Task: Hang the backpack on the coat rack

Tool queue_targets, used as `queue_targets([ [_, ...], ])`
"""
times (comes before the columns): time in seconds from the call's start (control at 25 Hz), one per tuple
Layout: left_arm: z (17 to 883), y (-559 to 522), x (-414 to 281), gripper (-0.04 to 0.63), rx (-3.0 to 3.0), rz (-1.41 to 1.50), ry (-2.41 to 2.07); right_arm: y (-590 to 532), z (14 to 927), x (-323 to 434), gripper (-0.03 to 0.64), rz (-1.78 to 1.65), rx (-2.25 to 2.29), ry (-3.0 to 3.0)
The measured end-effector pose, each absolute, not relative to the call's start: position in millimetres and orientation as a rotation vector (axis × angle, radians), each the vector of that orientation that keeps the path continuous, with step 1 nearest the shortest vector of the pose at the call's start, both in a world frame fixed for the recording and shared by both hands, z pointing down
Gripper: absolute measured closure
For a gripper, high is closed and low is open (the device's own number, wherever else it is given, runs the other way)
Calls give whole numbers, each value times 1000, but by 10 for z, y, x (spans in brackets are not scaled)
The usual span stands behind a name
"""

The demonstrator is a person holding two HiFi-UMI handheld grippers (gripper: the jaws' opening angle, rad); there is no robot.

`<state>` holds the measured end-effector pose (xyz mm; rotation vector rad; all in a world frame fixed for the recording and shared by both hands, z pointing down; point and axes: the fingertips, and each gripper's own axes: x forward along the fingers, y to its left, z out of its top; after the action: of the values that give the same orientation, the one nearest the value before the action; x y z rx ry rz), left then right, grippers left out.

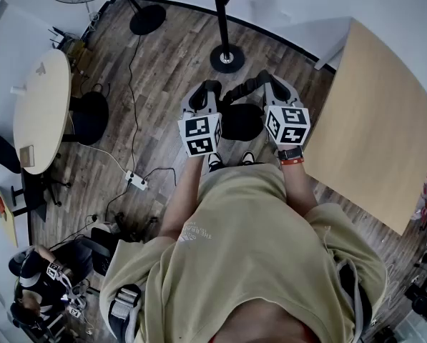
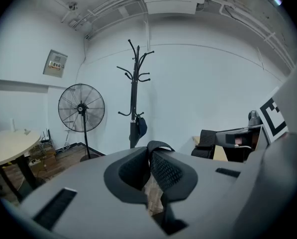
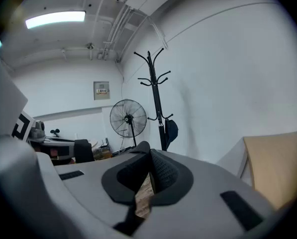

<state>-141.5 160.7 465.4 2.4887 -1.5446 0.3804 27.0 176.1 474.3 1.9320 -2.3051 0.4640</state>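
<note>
No print is legible: the shirt's small logo (image 1: 197, 232) and wall panel (image 2: 55, 63) are too blurred.

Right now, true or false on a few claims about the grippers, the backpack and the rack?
1. The left hand-held gripper and right hand-held gripper are both shut on the backpack's strap. True.
2. The backpack hangs on the coat rack. False: it hangs from the strap between the two grippers, short of the rack.
3. A fan stands left of the rack in the left gripper view. True.
4. The rack's hooks are all bare. False: a dark item hangs low on it.
</note>
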Motion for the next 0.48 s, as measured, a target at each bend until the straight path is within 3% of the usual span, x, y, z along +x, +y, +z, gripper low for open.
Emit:
queue_targets([
  [0.48,4589,1752,-1187,563,2462,363,-1625,1879,4655,625,598,421,1903,-2362],
])
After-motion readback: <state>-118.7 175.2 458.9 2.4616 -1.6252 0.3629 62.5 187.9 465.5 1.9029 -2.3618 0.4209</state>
